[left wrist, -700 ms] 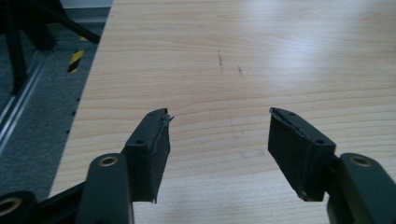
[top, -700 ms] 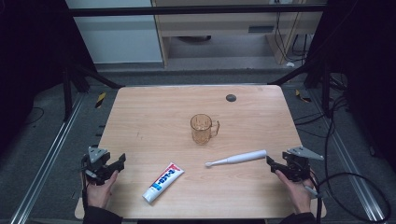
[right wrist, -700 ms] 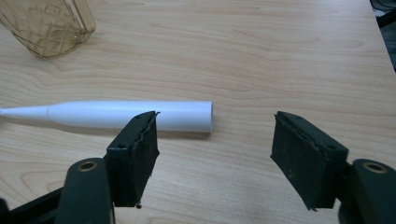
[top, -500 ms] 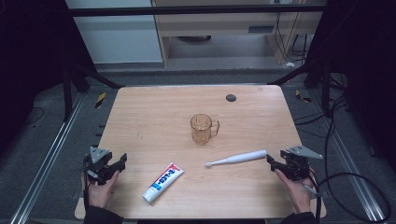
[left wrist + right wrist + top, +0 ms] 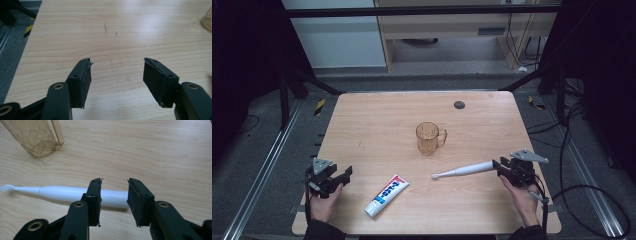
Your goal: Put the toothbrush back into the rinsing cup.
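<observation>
Tongs: left tongs [image 5: 116,72] spread over bare worktop [image 5: 377,130] near its left front corner; right tongs [image 5: 114,195] spread, their left jaw covering part of one toothbrush [image 5: 60,193]. One amber mug [image 5: 35,137] is cut off above. One toothpaste tube [image 5: 386,195] lies near the front edge.

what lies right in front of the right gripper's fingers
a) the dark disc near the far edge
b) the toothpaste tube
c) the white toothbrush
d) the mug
c: in the right gripper view the toothbrush lies on the table crosswise just past the open right gripper; the high view puts its handle end by that gripper, with the mug farther off and the toothpaste nearer the left.
</observation>
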### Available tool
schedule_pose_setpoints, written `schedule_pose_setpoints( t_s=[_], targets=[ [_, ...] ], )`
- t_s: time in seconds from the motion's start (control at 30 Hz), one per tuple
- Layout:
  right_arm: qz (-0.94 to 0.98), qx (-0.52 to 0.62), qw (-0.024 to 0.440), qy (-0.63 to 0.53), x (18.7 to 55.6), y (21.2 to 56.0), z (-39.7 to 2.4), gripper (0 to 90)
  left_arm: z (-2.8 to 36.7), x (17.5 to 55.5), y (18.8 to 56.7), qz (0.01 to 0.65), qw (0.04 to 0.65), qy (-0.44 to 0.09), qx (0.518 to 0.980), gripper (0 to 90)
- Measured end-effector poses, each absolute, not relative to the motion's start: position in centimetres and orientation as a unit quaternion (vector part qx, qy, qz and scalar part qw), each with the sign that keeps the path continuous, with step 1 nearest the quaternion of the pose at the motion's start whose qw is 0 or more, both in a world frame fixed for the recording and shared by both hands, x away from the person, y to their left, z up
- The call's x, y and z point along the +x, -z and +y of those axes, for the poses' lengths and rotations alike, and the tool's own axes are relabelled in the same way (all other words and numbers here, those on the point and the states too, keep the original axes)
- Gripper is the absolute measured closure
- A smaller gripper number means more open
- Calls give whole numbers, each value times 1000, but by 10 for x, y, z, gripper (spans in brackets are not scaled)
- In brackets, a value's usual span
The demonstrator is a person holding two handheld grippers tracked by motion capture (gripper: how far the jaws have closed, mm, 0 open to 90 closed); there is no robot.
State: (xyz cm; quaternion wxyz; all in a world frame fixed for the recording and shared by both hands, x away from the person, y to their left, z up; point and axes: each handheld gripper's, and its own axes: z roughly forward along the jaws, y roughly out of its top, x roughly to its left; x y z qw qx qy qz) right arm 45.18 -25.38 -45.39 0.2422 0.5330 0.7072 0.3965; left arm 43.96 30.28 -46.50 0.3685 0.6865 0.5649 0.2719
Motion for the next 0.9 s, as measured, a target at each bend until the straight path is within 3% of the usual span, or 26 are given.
schedule_pose_setpoints(
  t_s=[0.2,0.6,0.9],
  targets=[
    [713,534,232,-390,466,456,-249,760,298,442,467,555,362,-266,700,378],
    [719,537,237,-371,490,464,-241,885,297,443,468,551,360,-266,705,381],
    [731,539,216,-359,507,477,-237,900,296,444,468,548,359,-266,707,386]
  ],
)
